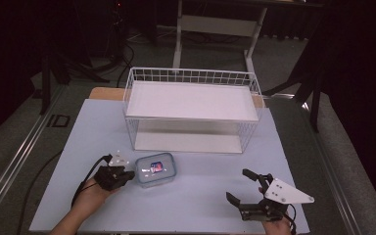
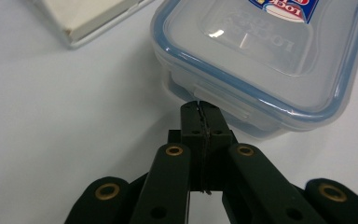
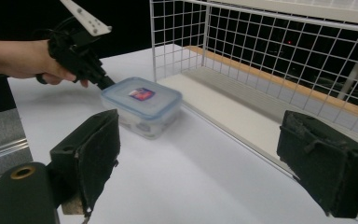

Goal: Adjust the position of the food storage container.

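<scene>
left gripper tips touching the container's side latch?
Touching. Left gripper view: the shut left gripper tips sit against the latch tab of the container, no gap visible.

Two black padded jaws of the right gripper [image 3: 214,163] rise from the bottom edge, standing wide apart with bare white table [image 3: 200,177] between them. Beyond them sits a clear rectangular plastic container with a blue-rimmed lid [image 3: 142,105]. The left gripper [image 3: 106,83], held in a hand [image 3: 25,60], has its black tip against the container's far edge. At right stands a white wire shelf rack [image 3: 261,56].
</scene>
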A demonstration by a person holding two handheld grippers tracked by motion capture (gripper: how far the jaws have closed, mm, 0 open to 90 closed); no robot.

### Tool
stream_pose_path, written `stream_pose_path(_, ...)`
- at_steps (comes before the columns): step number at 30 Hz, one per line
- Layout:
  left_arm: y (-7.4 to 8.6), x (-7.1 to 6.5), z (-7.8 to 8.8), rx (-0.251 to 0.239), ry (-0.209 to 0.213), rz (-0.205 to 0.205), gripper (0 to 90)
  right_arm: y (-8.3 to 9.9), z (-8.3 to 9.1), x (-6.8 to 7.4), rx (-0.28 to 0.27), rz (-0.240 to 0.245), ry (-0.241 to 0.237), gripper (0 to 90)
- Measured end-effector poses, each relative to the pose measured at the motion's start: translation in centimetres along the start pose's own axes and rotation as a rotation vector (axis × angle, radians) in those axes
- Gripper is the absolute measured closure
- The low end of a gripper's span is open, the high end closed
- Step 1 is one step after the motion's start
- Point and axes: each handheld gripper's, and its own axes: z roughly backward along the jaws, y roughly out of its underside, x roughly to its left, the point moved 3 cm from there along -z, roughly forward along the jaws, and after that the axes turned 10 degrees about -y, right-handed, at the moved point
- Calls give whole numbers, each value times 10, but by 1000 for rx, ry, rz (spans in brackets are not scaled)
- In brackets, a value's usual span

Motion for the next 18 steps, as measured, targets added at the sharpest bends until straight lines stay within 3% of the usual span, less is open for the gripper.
stream_pose_path(7,-15,-7,-10,-8,-7,-13,900,0,1,1,-2,-2,-5,132)
stream_pose_path(11,-15,-5,-4,-23,-14,8,900,1,1,1,1,-1,-8,132)
stream_pose_path(18,-22,-8,1,-39,-12,2,900,1,0,1,1,-6,-10,133)
